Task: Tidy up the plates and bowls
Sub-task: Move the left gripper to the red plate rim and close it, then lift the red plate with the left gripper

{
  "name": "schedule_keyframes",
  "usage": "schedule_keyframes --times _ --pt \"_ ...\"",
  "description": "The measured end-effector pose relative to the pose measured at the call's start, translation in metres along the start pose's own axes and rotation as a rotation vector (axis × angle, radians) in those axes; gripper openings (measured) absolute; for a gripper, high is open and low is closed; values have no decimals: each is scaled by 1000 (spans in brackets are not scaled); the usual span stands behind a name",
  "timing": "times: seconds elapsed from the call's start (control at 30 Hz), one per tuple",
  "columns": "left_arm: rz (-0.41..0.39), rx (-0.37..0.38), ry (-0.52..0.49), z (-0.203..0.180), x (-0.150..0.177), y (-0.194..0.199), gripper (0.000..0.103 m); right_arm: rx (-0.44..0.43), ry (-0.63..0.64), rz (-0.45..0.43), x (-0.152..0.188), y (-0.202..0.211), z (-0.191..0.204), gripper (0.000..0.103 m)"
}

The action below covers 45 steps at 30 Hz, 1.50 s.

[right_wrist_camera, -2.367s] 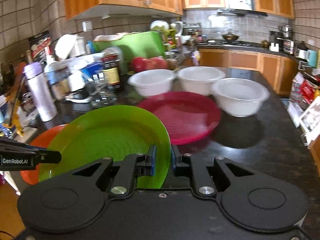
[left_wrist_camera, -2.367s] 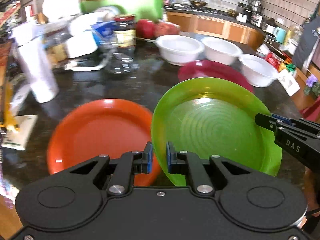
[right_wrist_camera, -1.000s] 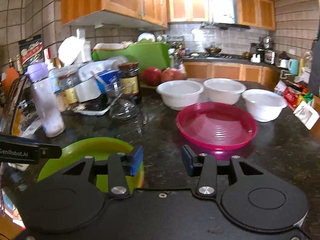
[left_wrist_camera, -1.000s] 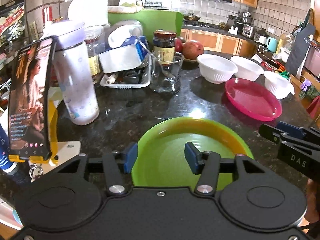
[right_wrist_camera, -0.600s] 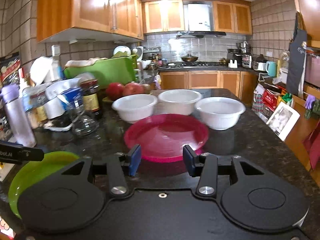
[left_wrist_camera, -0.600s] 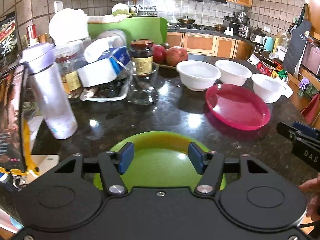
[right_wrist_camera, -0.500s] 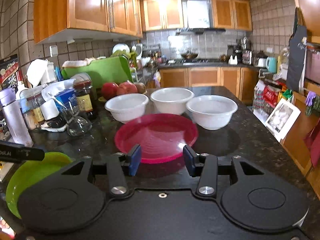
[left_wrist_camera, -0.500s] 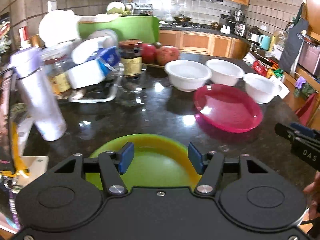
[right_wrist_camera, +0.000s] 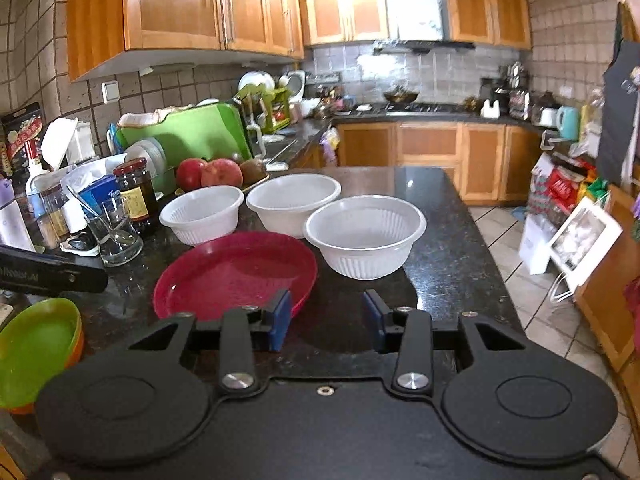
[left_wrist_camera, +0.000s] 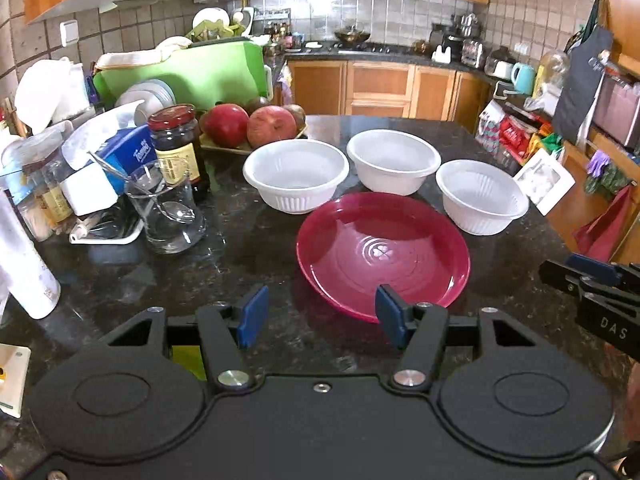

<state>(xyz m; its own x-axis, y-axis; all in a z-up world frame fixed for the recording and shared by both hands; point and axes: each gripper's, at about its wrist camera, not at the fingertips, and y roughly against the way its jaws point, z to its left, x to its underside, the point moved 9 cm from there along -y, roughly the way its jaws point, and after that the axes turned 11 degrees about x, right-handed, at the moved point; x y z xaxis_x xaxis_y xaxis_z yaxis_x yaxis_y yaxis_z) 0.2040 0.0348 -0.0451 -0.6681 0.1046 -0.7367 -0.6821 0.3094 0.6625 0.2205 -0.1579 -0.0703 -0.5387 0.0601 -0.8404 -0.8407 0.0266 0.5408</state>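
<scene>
A red plate (left_wrist_camera: 382, 248) lies on the dark counter, with three white bowls behind it: left (left_wrist_camera: 295, 174), middle (left_wrist_camera: 394, 160), right (left_wrist_camera: 480, 196). My left gripper (left_wrist_camera: 320, 318) is open and empty, just before the red plate's near rim. My right gripper (right_wrist_camera: 326, 320) is open and empty, by the red plate's (right_wrist_camera: 236, 274) right rim, in front of the nearest white bowl (right_wrist_camera: 364, 234). The green plate (right_wrist_camera: 36, 348) sits stacked on the orange plate (right_wrist_camera: 76, 346) at the near left.
A glass with a spoon (left_wrist_camera: 168, 208), a dark jar (left_wrist_camera: 176, 144), a white bottle (left_wrist_camera: 24, 264) and a cluttered tray (left_wrist_camera: 100, 224) crowd the counter's left. Fruit (left_wrist_camera: 248, 124) sits behind the bowls. The counter's edge (right_wrist_camera: 492, 264) drops off at right.
Both grippers let go of the green plate, leaving it on the orange one. Both have since moved right and forward to the red plate, jaws open.
</scene>
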Motion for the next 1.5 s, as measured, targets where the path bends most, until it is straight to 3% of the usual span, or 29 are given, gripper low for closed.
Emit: schedule_keyframes --times 0.37,0.43,0.83,1.07,1.27,1.4,1.5 --pt "61 -93 -49 1 -12 -37 60 -95 -21 123 -5 -63 9 36" --pt "83 -86 -42 4 -14 -46 55 -93 -18 138 -5 -72 12 36" --pt "228 -62 -26 22 -11 -97 50 -99 13 215 -4 -112 26 36" --pt "282 -48 -29 29 -11 -110 45 -106 32 229 -3 -125 31 34" --pt "272 -41 -39 29 -17 -116 40 -103 61 215 -4 -130 34 30" --pt "274 -16 -31 25 -17 -118 25 -94 89 202 -2 -128 34 19" --pt "277 -27 -32 26 -17 -118 23 -84 105 200 -1 -124 32 17"
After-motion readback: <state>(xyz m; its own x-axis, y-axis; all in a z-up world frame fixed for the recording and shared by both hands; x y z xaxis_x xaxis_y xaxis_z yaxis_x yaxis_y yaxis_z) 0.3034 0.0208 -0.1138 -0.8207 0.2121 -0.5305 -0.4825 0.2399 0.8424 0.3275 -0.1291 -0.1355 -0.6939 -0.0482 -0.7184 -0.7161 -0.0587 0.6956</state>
